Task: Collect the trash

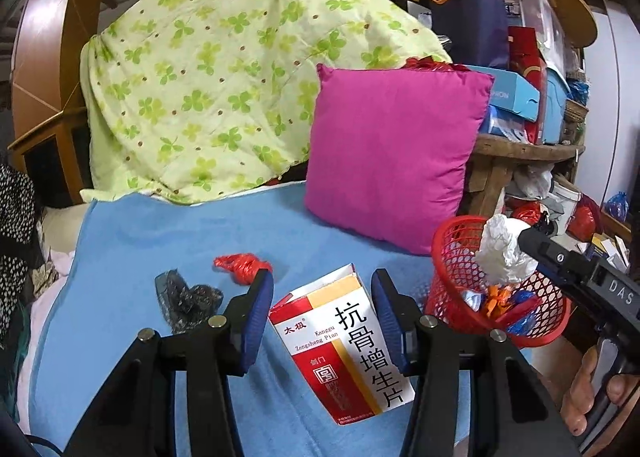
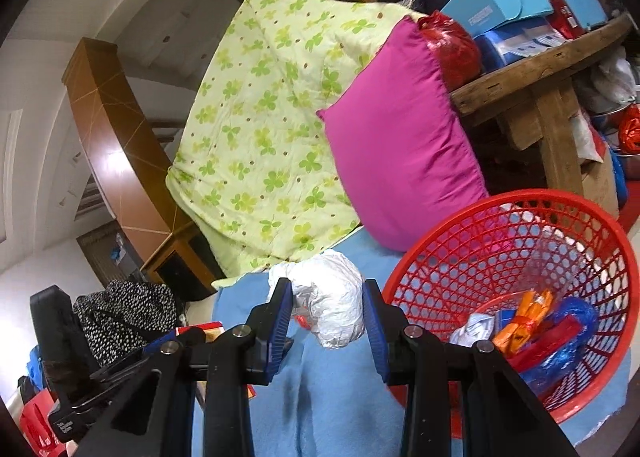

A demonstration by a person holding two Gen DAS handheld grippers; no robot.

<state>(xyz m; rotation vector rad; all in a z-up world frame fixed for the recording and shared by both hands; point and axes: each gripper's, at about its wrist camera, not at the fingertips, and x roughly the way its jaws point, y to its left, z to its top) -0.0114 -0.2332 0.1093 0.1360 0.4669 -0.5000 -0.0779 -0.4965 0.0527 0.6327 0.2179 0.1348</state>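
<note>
Carrying trash to the red basket (image 2: 516, 217) looks like the step in hand. The right gripper (image 2: 326, 317) clamps a crumpled white paper wad (image 2: 332, 309) just beside the basket's rim, over the blue blanket (image 2: 328, 397). The left gripper (image 1: 322, 321) holds a red-and-white medicine box (image 1: 344, 341) between its pads. A red scrap (image 1: 240, 267) and a black wrapper (image 1: 186, 297) lie on the blanket. Next, I judge, the wad must clear the rim before release.
</note>
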